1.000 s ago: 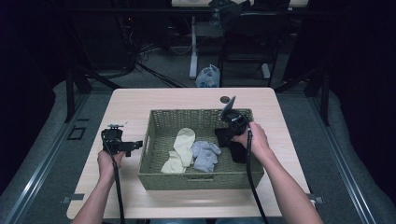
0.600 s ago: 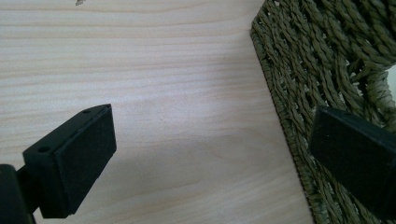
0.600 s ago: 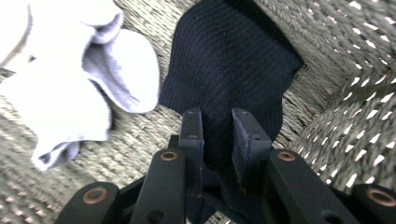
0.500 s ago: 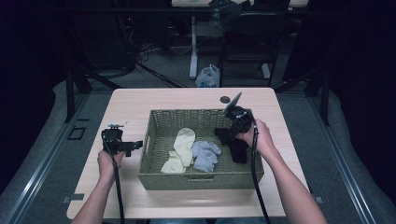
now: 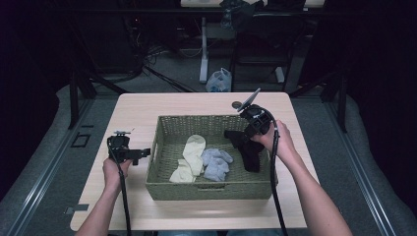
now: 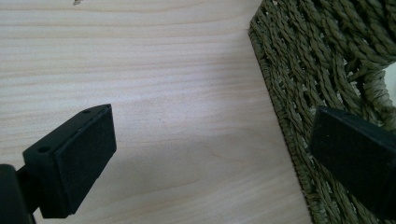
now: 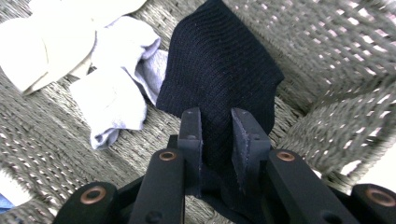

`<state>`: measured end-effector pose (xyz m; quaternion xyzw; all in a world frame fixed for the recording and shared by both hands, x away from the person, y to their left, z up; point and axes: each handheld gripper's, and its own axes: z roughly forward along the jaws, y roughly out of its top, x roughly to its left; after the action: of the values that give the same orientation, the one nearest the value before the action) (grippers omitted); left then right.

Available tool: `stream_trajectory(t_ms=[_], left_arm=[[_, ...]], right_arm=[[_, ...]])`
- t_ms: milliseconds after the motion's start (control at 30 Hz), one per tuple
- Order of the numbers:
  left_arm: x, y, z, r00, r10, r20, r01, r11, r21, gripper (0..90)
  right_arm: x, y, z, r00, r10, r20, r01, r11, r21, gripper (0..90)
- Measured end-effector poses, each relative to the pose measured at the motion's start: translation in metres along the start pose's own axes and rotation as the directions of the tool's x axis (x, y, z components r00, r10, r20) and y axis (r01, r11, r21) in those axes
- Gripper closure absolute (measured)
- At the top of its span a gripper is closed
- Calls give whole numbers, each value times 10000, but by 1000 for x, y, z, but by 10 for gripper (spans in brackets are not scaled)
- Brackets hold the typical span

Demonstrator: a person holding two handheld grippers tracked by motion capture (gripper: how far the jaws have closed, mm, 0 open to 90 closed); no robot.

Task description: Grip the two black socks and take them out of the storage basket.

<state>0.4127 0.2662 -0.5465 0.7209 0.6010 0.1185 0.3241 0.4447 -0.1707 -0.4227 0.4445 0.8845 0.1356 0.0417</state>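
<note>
A woven olive basket (image 5: 162, 169) stands mid-table and holds a cream sock (image 5: 191, 155), a pale blue-grey sock (image 5: 215, 162) and a black sock (image 5: 250, 151). My right gripper (image 5: 235, 136) is over the basket's right side, shut on the black sock (image 7: 219, 79), which hangs down from its jaws toward the basket floor. The light socks (image 7: 112, 93) lie to its left. My left gripper (image 5: 145, 151) rests on the table left of the basket, open, with bare wood between its fingers (image 6: 77, 156) and the basket wall (image 6: 317, 70) at its right jaw.
A small dark round object (image 5: 237, 104) lies on the table behind the basket. Bare wooden tabletop (image 5: 133, 115) surrounds the basket. Beyond the table are a white plastic bag (image 5: 219, 80) on the floor and dark stands and cables.
My right gripper has risen and moved slightly back-right with the black sock, lifting its top end off the basket floor. The left gripper has stayed put.
</note>
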Motion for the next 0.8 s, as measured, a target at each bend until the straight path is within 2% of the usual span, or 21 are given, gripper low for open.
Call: stream_trajectory(t_ms=[267,300,367,800], left_arm=[[0,0,0,10000,-26,29,26,10000,3,11],[0,0,0,10000,-17,30,17,10000,4,11],[-1,0,0,10000,-13,2,13,10000,-5,11],[0,0,0,10000,-3,58,3,10000,31,11]], right_arm=[[0,-1,-18,10000,-15,-26,14,9997,-258,753],[0,-2,-19,10000,92,-6,-92,9988,-481,753],[-1,-1,-25,10000,-29,52,31,9994,-348,753],[-6,-1,-58,9997,49,238,-29,9966,-829,754]])
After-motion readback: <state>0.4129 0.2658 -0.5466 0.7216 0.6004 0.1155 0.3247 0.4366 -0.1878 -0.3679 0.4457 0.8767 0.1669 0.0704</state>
